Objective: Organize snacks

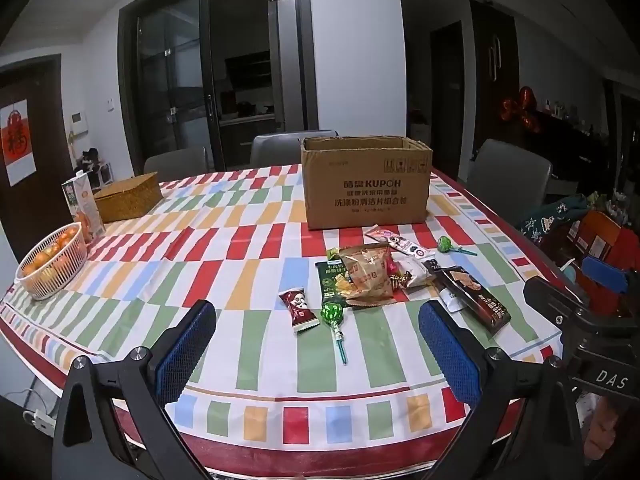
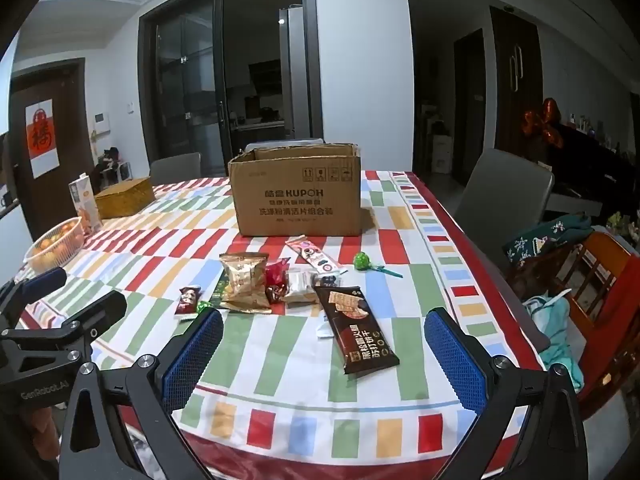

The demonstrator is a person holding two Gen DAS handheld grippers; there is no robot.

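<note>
We hold our left gripper (image 1: 318, 344) low over the near edge of the table (image 1: 256, 364). Its two blue pads are wide apart and nothing is between them. Our right gripper (image 2: 324, 354) is beside it, also spread wide and holding nothing.

The snacks lie in a little heap in the middle of the striped cloth. A green lollipop (image 1: 334, 316) lies closest to our left gripper, with a small dark red candy packet (image 1: 298, 306) just beside it. Behind them sits a crinkly tan bag (image 1: 368, 276) that rests partly on a green packet (image 1: 334, 284). A long dark brown cracker packet (image 2: 358, 326) lies nearest our right gripper. A pink and white bar (image 2: 314, 256) and a second green lollipop (image 2: 364, 261) lie farther back, near the box.

The open cardboard box (image 1: 366, 186) stands upright behind the heap. We cannot see inside it.

Far to the left are a white basket of oranges (image 1: 54, 262), a tall drink carton (image 1: 82, 208) and a woven yellow box (image 1: 128, 196).
</note>
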